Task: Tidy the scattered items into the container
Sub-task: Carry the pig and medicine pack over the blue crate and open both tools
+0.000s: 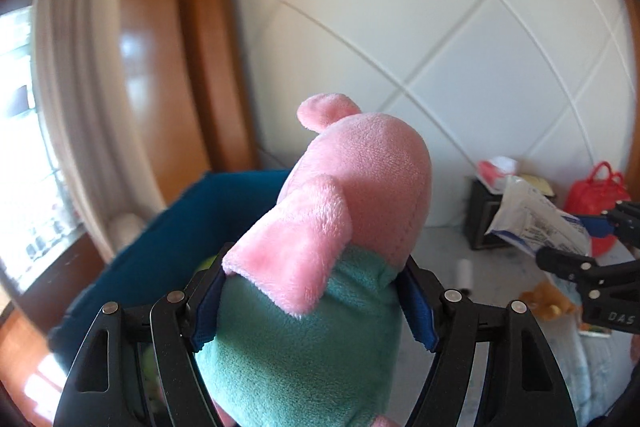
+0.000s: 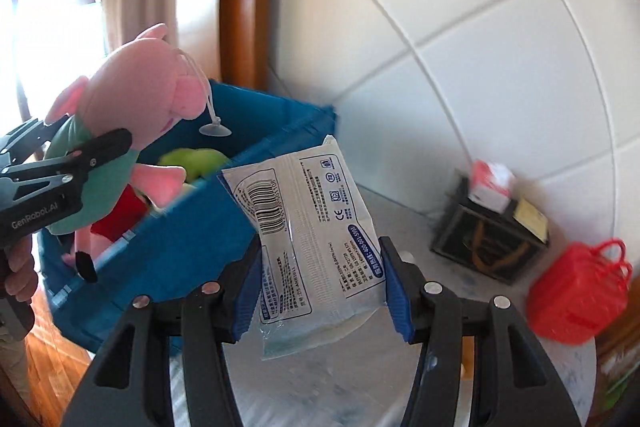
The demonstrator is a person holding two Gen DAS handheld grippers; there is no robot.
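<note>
My left gripper [image 1: 316, 291] is shut on a pink plush pig in a teal shirt [image 1: 344, 195] and holds it in the air over the blue fabric bin [image 1: 168, 239]. In the right wrist view the pig [image 2: 132, 115] hangs above the bin [image 2: 192, 239], which holds a green toy [image 2: 196, 161] and a red one. My right gripper [image 2: 320, 279] is shut on a white printed sachet [image 2: 316, 227], held above the table just right of the bin. The sachet also shows in the left wrist view [image 1: 536, 223].
A black box [image 2: 488, 239] with a red-and-white carton on top and a red mesh bag [image 2: 576, 299] stand at the back right of the grey table [image 2: 328, 379]. A white tiled wall is behind. A small orange toy [image 1: 548, 301] lies on the table.
</note>
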